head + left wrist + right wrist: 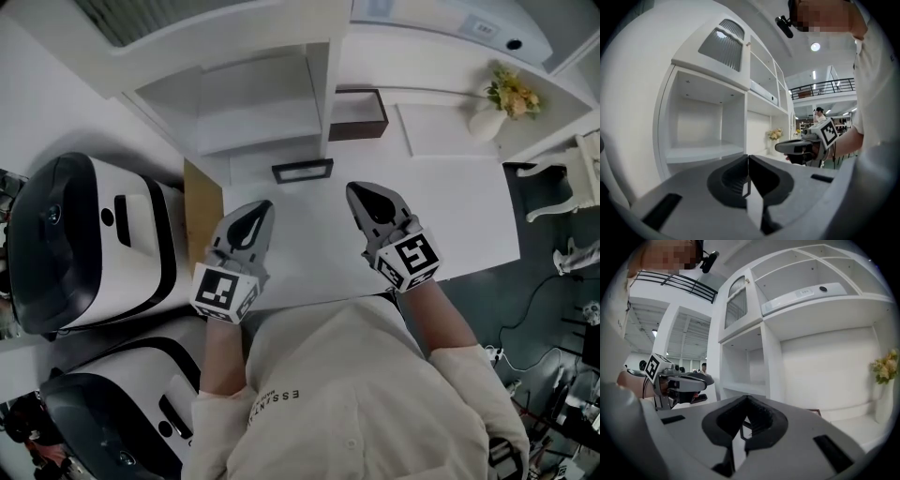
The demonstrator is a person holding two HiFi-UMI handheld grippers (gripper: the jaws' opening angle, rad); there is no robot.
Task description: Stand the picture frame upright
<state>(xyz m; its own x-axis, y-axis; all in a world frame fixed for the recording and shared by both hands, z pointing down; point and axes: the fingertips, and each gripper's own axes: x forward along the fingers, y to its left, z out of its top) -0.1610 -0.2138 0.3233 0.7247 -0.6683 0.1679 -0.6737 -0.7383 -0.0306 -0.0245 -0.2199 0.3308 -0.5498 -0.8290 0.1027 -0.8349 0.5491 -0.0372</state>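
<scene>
The left grey hand-held gripper (259,214) and the right grey hand-held gripper (364,197) both have their jaws pressed together, with nothing between them. They hang above the white table (469,216). The small dark rectangular picture frame (302,171) is ahead, apart from both, at the foot of the white shelf unit (262,112). It seems to stand already, so I judge that only a check of its balance remains. There are two grippers and one frame.

White desk (469,216) w/ white shelf unit (253,103) behind, open cubbies; slatted vent panel (723,40) up top. Vase of yellow flowers (506,98) far R on the ledge, brown box (356,114) next to shelf upright. Dark floor (553,281) R of desk, cables (525,319) on it. Bg: balcony railing (825,86), round ceiling light (815,47) lit.
</scene>
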